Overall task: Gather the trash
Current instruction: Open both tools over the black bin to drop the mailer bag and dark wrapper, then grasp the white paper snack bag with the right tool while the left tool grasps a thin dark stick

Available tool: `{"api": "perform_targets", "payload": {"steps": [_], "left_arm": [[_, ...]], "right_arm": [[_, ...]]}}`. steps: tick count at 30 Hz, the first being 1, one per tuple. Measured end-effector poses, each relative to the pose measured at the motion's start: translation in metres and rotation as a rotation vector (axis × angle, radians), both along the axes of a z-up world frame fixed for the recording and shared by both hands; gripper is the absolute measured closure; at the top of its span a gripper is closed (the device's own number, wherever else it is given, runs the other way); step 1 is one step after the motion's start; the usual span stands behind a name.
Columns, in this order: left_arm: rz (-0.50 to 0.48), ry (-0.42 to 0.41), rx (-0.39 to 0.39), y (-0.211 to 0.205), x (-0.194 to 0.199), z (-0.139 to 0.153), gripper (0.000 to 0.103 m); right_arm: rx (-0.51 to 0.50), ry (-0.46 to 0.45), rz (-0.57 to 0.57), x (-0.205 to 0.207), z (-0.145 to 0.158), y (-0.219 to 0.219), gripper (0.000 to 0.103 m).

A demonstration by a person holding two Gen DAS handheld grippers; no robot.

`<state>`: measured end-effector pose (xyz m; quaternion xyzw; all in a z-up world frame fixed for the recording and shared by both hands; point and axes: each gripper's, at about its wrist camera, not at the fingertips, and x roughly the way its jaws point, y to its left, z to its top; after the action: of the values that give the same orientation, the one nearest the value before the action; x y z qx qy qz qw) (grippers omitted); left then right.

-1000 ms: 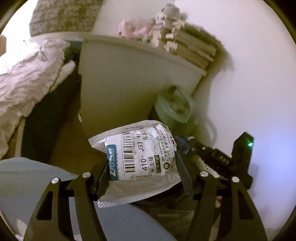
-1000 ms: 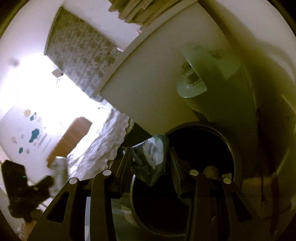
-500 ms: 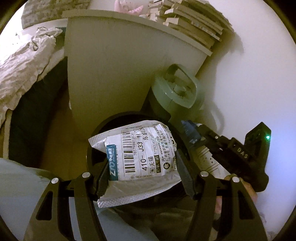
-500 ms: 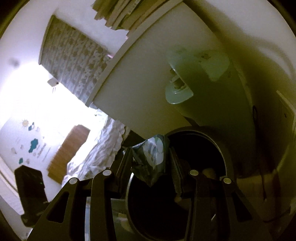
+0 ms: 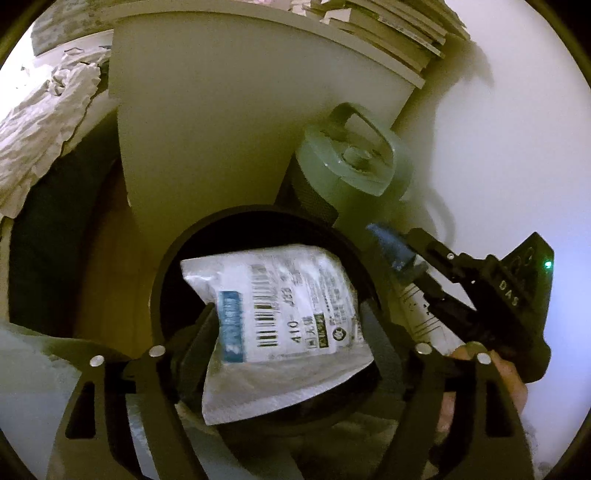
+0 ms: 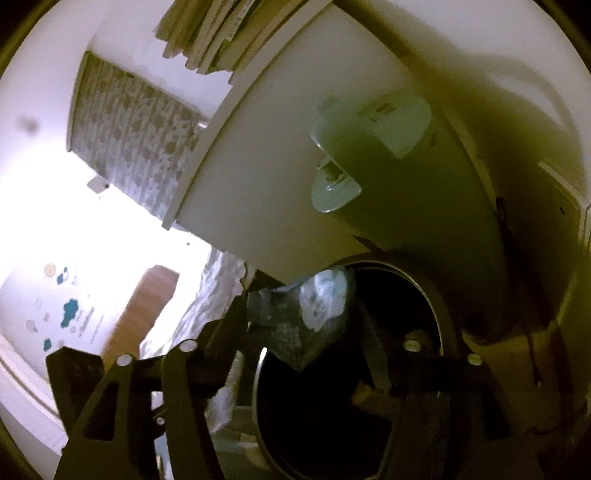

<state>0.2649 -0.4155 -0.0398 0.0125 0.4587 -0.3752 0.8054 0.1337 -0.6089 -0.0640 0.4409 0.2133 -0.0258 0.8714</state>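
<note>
**Both hand-held grippers loosening over the bin**

My left hand-held gripper (image 5: 291,328) has just been opening its jaws. The white parcel bag (image 5: 280,325) with the barcode label sits between them, blurred, and I cannot tell whether either pad still touches it. It hangs over the dark round mouth of the trash bin (image 5: 166,280), tilted, its lower corner toward me. The print on the label is too smeared to read beyond a few digits.

My right hand-held gripper (image 6: 303,332) has also just been opening. The crumpled wrapper (image 6: 314,310) lies between its fingers, close to the left one and clear of the right one. It hangs at the near left edge of the bin rim (image 6: 439,317). The bin's inside is black in both views; only a pale scrap or two shows deep in it from the right wrist.

The left wrist view alone shows my right hand-held gripper from outside (image 5: 480,295), with a green light on its body and part of my hand (image 5: 495,376) behind it. The right wrist view alone shows the bright room beyond: a patterned curtain (image 6: 133,136) and a wooden panel (image 6: 144,310), both washed out by glare.

Behind the bin stand a pale cabinet side (image 5: 229,122) and a greenish appliance (image 5: 351,170). The stack of books (image 5: 391,22) on top is cut off by the frame.
</note>
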Motion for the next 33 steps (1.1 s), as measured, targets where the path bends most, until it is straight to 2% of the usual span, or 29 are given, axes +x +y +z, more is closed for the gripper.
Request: {"api": "perform_targets", "payload": {"steps": [3,7,12,18,22,25,28,31,33], "left_arm": [[-0.001,-0.012,-0.019,-0.001,-0.003,0.007,0.013],[0.005,-0.024,-0.033,0.004,-0.009,0.021,0.012],[0.055,-0.015,-0.087,0.03,-0.024,0.05,0.012],[0.126,-0.057,-0.142,0.093,-0.073,0.092,0.009],[0.172,-0.093,-0.145,0.152,-0.111,0.102,0.008],[0.224,-0.119,-0.108,0.21,-0.139,0.096,0.008],[0.289,-0.115,-0.062,0.276,-0.163,0.081,0.008],[0.302,-0.103,-0.009,0.331,-0.185,0.061,0.008],[0.27,-0.125,0.066,0.356,-0.202,0.049,0.008]], "right_arm": [[0.004,-0.003,-0.012,-0.001,0.0,-0.002,0.035],[-0.004,-0.003,-0.022,-0.002,0.0,-0.002,0.033],[-0.024,0.006,-0.021,-0.001,0.001,0.002,0.033],[-0.098,0.029,0.034,0.003,0.004,0.022,0.033],[-0.184,0.026,0.111,0.001,0.013,0.048,0.033],[-0.251,0.003,0.21,-0.007,0.023,0.079,0.031],[-0.269,-0.047,0.312,-0.019,0.031,0.108,0.029],[-0.304,-0.092,0.524,-0.028,0.041,0.158,0.029],[-0.363,-0.122,0.728,-0.041,0.052,0.209,0.029]]}}
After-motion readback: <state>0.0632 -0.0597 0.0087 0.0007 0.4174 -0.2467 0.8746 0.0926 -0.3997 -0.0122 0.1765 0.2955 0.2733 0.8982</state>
